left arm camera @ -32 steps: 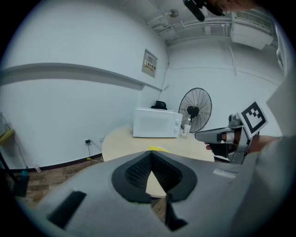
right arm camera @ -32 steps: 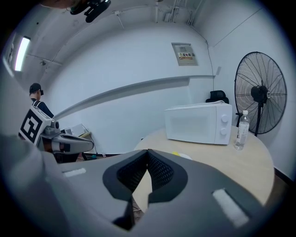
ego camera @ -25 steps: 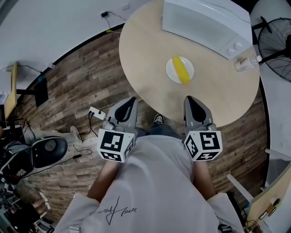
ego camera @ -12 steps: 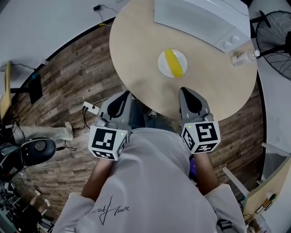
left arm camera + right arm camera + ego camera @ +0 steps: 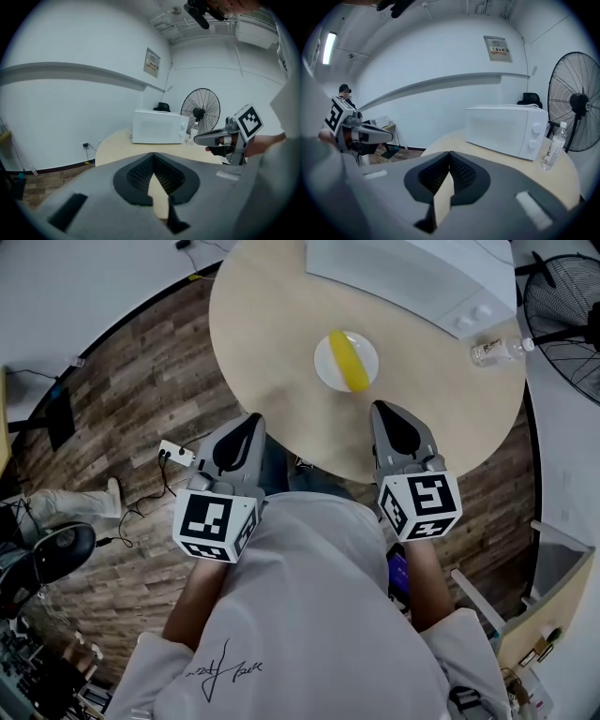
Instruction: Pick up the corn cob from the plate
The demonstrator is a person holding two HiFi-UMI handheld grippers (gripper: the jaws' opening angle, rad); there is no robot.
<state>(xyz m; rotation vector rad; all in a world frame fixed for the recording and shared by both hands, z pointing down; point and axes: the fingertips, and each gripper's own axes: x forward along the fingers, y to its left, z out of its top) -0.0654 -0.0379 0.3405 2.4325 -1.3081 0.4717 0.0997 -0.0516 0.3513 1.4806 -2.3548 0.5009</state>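
Head view: a round table [image 5: 272, 324] carries a plate [image 5: 322, 367] holding the corn cob [image 5: 345, 360], apart from the left gripper [image 5: 251, 420] and right gripper [image 5: 381, 409]. Left gripper view: jaws together, empty. Right gripper view: jaws together, empty.

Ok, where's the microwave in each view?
Head view: microwave along the top edge, right of centre.
Left gripper view: microwave at centre, just above the jaws.
Right gripper view: microwave right of centre, above the jaws.
Shared landmark: the fan shows right of the microwave in all three.
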